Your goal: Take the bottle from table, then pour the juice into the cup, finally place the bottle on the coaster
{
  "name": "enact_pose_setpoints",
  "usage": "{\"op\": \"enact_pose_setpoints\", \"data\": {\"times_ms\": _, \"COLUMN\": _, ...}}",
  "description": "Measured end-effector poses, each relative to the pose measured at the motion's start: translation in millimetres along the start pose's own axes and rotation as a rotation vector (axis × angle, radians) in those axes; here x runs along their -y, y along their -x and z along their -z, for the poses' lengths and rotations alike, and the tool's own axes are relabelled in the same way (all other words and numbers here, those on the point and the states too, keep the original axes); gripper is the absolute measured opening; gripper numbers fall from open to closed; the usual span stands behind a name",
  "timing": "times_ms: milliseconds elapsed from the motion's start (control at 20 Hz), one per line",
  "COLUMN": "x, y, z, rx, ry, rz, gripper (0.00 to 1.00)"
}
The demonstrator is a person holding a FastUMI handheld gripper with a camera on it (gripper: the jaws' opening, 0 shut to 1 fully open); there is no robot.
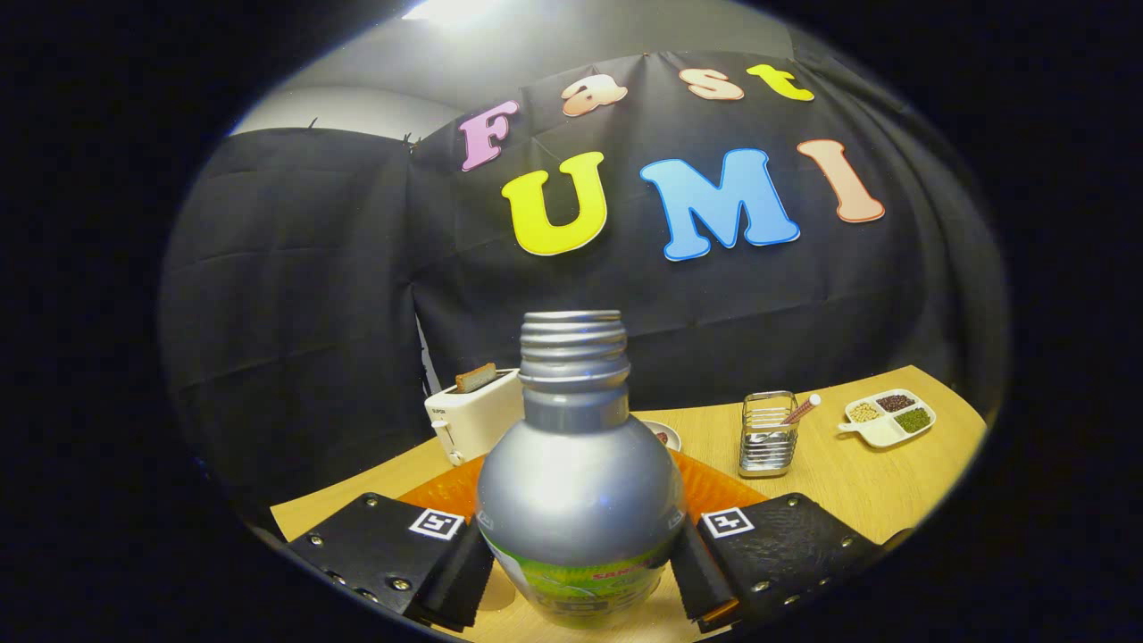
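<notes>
One silver bottle (579, 478) stands upright between the two fingers of the gripper (580, 563), its threaded neck bare and uncapped; both black fingers (460, 572) press against its lower body from either side, so the claw is clamped on the bottle. A green label band wraps the bottle's base with some red lettering on it, too cut off and curved to read. Each finger carries one square black-and-white marker, two in all.

Taking the bottle as landmark: just behind its base lies one orange ribbed mat (710, 487), showing on both sides of the bottle; a small white dish (665, 435) peeks out behind the bottle's right shoulder, mostly hidden. Behind and to the left of the bottle sits one white toaster (469, 415) with one slice of toast in its slot; a small dark mark on its side is too tiny to read. Behind and to the right of the bottle stands one metal wire holder (768, 433) with a stick-like utensil leaning in it; further right of that, one white divided tray (888, 417) with three compartments of different grains. All rest on one wooden table (857, 487).
</notes>
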State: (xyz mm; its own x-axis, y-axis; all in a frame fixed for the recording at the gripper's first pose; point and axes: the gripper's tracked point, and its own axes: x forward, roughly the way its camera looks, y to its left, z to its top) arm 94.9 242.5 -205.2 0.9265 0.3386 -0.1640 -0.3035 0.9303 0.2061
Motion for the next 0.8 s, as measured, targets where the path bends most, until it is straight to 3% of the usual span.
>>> {"op": "enact_pose_setpoints", "data": {"times_ms": 800, "x": 6, "y": -40, "z": 40, "rx": 0.01, "ry": 0.121, "rz": 0.067, "gripper": 0.82}}
